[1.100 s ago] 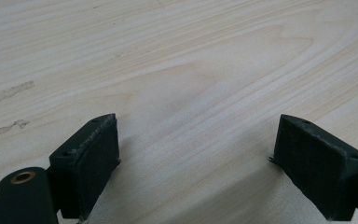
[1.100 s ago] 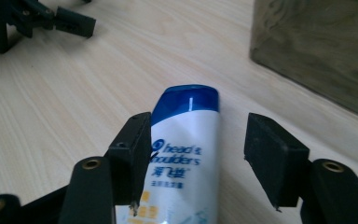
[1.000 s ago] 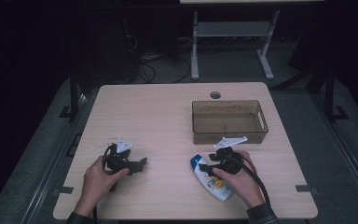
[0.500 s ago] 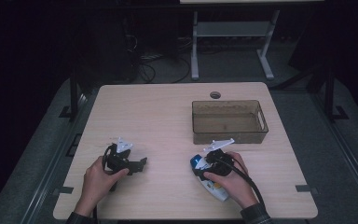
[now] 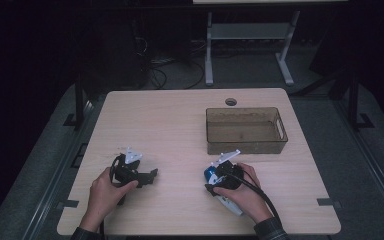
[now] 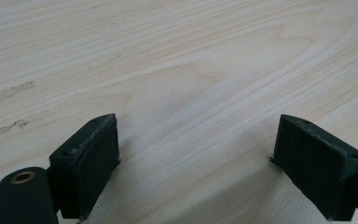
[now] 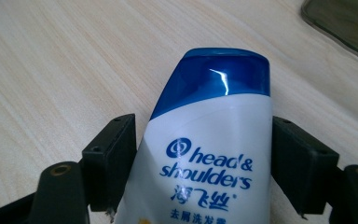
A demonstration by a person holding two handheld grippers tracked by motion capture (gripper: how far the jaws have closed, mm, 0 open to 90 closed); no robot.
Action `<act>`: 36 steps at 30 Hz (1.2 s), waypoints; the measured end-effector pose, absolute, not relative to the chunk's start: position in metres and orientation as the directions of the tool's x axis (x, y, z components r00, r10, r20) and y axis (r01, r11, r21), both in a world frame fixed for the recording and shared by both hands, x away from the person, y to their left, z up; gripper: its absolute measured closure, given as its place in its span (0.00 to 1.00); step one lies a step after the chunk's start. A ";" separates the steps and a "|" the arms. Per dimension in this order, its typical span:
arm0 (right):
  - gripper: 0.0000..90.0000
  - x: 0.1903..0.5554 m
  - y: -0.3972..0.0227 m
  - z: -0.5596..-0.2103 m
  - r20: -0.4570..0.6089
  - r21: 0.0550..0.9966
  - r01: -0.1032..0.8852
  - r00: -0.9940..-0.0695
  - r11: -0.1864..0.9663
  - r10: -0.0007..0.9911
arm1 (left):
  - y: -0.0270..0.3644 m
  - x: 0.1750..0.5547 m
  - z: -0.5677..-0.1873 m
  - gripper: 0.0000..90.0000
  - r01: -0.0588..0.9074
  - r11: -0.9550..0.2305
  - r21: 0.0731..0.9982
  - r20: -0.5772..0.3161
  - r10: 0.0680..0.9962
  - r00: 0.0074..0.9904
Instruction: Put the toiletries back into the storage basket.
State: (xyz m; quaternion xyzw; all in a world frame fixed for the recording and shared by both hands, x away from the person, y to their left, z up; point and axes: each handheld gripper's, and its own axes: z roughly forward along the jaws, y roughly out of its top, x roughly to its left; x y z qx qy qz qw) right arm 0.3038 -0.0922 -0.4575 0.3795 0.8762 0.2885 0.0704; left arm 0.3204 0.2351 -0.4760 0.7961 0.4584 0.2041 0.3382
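Observation:
A white shampoo bottle (image 5: pixel 231 205) with a blue cap lies flat near the table's front right. Its printed label (image 7: pixel 209 158) faces up in the right gripper view. My right gripper (image 5: pixel 214 182) straddles the bottle just below the cap. Both black pads (image 7: pixel 114 158) press against the bottle's sides, so my right gripper (image 7: pixel 203 137) is shut on it. My left gripper (image 5: pixel 150 176) rests on the table at the front left. In its own view my left gripper (image 6: pixel 198 140) stands wide open over bare wood.
A smoky see-through plastic bin (image 5: pixel 245 145) stands behind the bottle at the right of the table, and its corner (image 7: pixel 347 23) shows at the top right of the right gripper view. A round cable hole (image 5: pixel 231 102) lies at the far edge.
My right hand has shifted left with its gripper, settling over the bottle's neck. The bottle and the left gripper have stayed where they were.

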 end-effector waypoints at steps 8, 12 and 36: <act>0.30 0.302 -0.088 -0.458 0.048 0.545 0.601 -0.718 0.584 0.694 | 0.235 0.320 -0.476 0.14 0.592 -0.351 0.726 0.016 0.869 0.495; 0.35 0.302 -0.086 -0.457 0.024 0.529 0.598 -0.720 0.602 0.694 | 0.235 0.320 -0.476 0.14 0.592 -0.350 0.726 0.016 0.869 0.495; 0.38 0.303 -0.102 -0.445 0.115 0.576 0.625 -0.700 0.527 0.704 | 0.235 0.320 -0.476 0.14 0.590 -0.347 0.729 0.014 0.870 0.494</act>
